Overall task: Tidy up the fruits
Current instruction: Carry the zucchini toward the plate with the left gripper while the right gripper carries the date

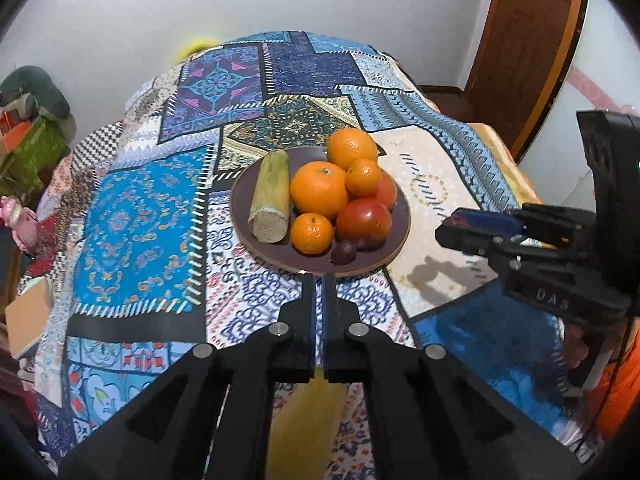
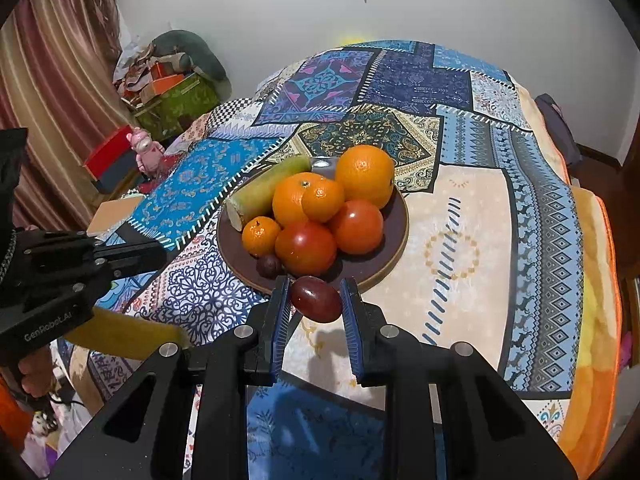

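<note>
A brown plate (image 1: 400,236) (image 2: 394,236) sits mid-table with several oranges (image 1: 319,189) (image 2: 365,174), two tomatoes (image 1: 363,218) (image 2: 305,247), a cut green cane piece (image 1: 272,194) (image 2: 264,192) and a small dark purple fruit (image 1: 343,251) (image 2: 269,265). My right gripper (image 2: 315,298) is shut on a dark red oval fruit (image 2: 316,299), held just in front of the plate's near rim; it also shows in the left wrist view (image 1: 452,232). My left gripper (image 1: 319,280) is shut and empty, its tips at the plate's near edge; its body shows at the left of the right wrist view (image 2: 80,264).
The table wears a patchwork blue cloth (image 1: 144,224) (image 2: 500,240). Boxes and cushions (image 2: 172,88) are piled by the wall on the left, with a pink toy (image 2: 143,150) and a curtain. A wooden door (image 1: 528,52) stands at the right.
</note>
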Demonstrator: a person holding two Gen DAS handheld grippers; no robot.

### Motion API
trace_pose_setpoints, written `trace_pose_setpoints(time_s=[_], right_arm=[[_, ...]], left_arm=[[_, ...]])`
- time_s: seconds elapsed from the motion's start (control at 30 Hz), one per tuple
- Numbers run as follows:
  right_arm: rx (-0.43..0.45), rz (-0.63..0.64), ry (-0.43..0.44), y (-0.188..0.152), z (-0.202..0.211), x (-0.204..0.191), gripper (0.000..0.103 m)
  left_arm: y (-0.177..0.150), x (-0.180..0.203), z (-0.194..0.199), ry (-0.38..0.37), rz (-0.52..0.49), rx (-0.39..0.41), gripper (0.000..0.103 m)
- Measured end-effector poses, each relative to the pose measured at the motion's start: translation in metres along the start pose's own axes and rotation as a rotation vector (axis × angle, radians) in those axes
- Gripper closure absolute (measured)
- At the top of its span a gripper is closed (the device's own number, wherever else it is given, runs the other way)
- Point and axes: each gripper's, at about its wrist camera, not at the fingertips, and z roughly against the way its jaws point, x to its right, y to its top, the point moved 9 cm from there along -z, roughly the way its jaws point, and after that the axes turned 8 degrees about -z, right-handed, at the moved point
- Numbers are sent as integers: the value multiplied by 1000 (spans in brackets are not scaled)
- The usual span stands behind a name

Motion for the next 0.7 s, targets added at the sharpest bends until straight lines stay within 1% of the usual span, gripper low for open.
trace_pose_setpoints(time_s=[0.03, 0.1, 0.2, 0.23, 0.37, 0.43, 0.5, 0.53, 0.57, 0.6, 0.7], right_arm=[[-4, -3, -1, -1, -1, 1, 79], [-14, -12, -1, -4, -2, 3, 79], [-17, -18, 0, -7, 1, 4, 79], [-16, -18, 0, -7, 3, 4, 79], [-19, -16, -5, -10, 7, 3, 79], [-22, -15, -9, -12, 8, 2, 79], [-24, -15, -9, -14, 10, 0, 79], [-25, -14, -10, -15, 11, -1, 79], [-25, -13, -12, -16, 11, -2, 79], [-24, -11, -15, -16, 12, -3, 79], [-25, -11, -19, -19, 13, -5, 79]], left_arm=[[-4, -1, 1, 0, -1, -6, 94], [-12, -3, 2, 8, -5, -17, 78], [-31, -9, 2, 31, -7, -51, 65], [-40, -11, 1, 25, 1, -69, 63], [-71, -19, 4, -7, 39, -118, 45], [-86, -19, 3, -33, 53, -146, 43], [-103, -17, -5, -65, 74, -199, 43], [-110, -17, -9, -54, 75, -220, 43], [-115, -18, -12, -35, 67, -223, 43], [-116, -18, -12, -32, 65, -215, 42], [-114, -22, -17, -44, 121, -207, 43]])
